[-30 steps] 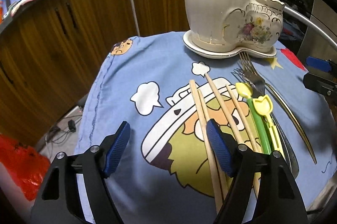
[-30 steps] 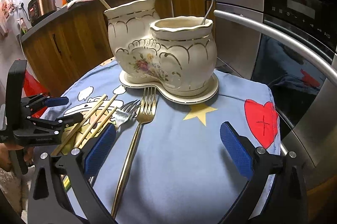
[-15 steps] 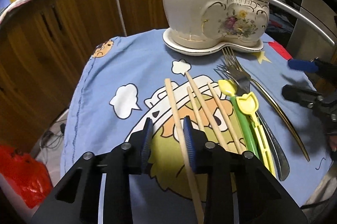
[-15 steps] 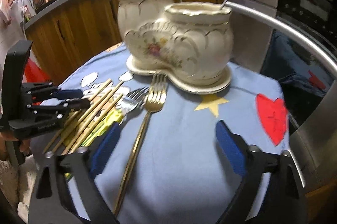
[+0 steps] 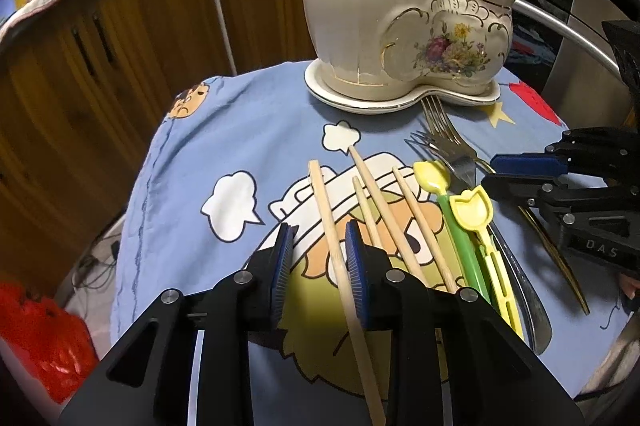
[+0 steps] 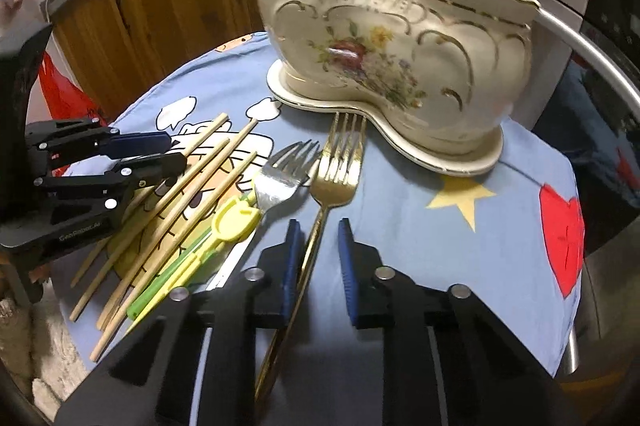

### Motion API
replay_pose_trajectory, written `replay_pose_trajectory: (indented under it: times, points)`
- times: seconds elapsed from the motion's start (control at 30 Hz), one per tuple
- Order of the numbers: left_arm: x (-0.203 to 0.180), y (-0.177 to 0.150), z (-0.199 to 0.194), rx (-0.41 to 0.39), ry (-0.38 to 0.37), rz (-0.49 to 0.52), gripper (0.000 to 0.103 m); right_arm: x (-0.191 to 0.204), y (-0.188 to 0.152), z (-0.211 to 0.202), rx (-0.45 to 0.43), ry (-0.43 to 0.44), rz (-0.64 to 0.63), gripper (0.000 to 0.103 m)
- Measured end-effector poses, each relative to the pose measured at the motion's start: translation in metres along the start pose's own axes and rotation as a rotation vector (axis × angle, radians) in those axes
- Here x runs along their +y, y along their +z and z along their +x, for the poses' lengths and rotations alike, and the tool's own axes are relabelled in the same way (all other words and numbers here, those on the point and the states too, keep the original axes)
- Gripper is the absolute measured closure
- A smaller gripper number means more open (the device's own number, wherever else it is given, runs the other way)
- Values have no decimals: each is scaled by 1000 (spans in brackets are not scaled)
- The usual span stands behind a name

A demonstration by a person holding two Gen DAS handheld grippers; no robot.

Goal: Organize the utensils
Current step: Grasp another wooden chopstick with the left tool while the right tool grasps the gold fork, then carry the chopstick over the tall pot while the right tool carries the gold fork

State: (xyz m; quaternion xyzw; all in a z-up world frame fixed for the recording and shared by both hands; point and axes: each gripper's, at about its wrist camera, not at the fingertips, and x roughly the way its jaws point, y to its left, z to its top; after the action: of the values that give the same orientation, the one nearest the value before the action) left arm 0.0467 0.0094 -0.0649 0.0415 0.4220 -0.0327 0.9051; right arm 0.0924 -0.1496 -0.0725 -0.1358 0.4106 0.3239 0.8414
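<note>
Since a second ago your left gripper [image 5: 316, 266] has narrowed around the leftmost chopstick [image 5: 340, 262], and your right gripper [image 6: 318, 258] around the gold fork [image 6: 320, 209]. Both utensils lie on the surface [image 5: 240, 129], ready for lifting into the ceramic holder [image 5: 384, 17].

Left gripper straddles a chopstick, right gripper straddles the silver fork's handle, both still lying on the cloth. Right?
Wrong fork. In the right wrist view the right gripper straddles the gold fork handle; the silver fork lies beside it. Left gripper does straddle a chopstick on the cloth.
</note>
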Motion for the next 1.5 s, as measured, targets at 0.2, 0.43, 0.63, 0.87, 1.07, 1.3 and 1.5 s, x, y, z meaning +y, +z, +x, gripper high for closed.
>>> replay_pose_trajectory:
  times: [0.2, 0.43, 0.63, 0.87, 1.07, 1.3, 1.5]
  points:
    - [-2, 2, 2, 1, 11, 4, 93, -7, -4, -6, -3, 37, 30, 94]
    - [-3, 2, 0, 4, 32, 8, 96, -17, -10, -29, -50, 106, 58, 97]
    - [-5, 1, -11, -26, 40, 0, 97, -17, -10, -44, -95, 143, 62, 97]
    - [-3, 7, -48, -170, 2, -47, 97, -20, -12, -78, -239, 193, 61, 97]
    - [-6, 13, -78, -283, -43, -63, 97, -22, -9, -97, -361, 189, 59, 97]
    - [-7, 18, -108, -423, -83, -80, 97, -22, -7, -115, -488, 158, 64, 97]
    - [-4, 31, -127, -562, -90, -85, 97, -30, -1, -138, -602, 100, 80, 98]
